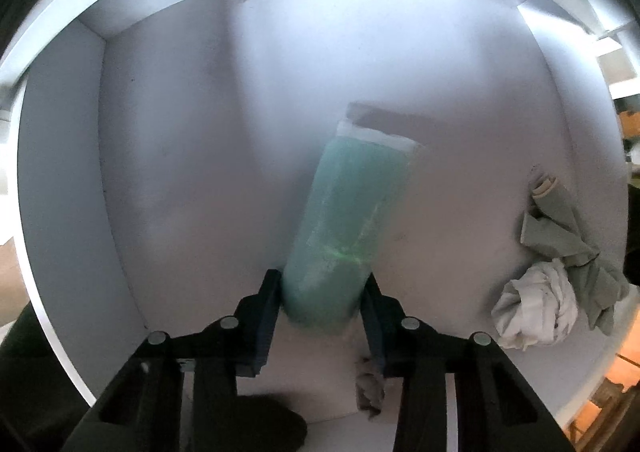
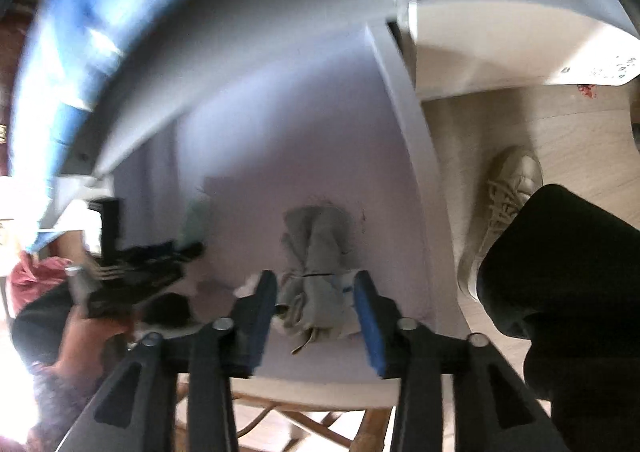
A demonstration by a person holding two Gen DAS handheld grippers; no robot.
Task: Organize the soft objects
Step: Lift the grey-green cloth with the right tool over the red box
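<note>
white tray (image 1: 160, 124): big shallow white box with raised walls, fills the left wrist view; the soft items lie on its floor. In the right wrist view the same floor (image 2: 288, 140) runs from centre to 12 o'clock, blurred.
person: dark trouser leg (image 2: 568, 292) at 3–4 o'clock in the right wrist view, beige laced shoe (image 2: 504, 208) just beside it on a pale wood floor (image 2: 540, 124).
teal roll (image 1: 344, 236): long teal-green soft cloth roll with a pale end, centre of the left wrist view, runs from 6 toward 1 o'clock, blurred. Near end sits between the left jaws.
left gripper (image 1: 322, 294): black arms, blue pads, pointing down into the tray. Jaws narrow, both pads pressed on the near end of the teal roll; it has hold of it. Also visible at 9 o'clock in the right wrist view (image 2: 188, 248), smeared.
right gripper (image 2: 316, 292): black arms, blue pads, jaws part open. Grey bundle lies between them; left pad looks to touch it, right pad stands off with a gap. No grip.
grey bundle (image 2: 320, 260): crumpled grey-green cloth on the tray floor, centre of the right wrist view; in the left wrist view (image 1: 560, 228) it sits at 3 o'clock, well apart from the teal roll.
white cloth (image 1: 536, 308): crumpled white rag at 4 o'clock, touching the grey bundle.
grey scrap (image 1: 370, 388): small, at 6 o'clock, beside the left gripper's right finger; too blurred to identify.
</note>
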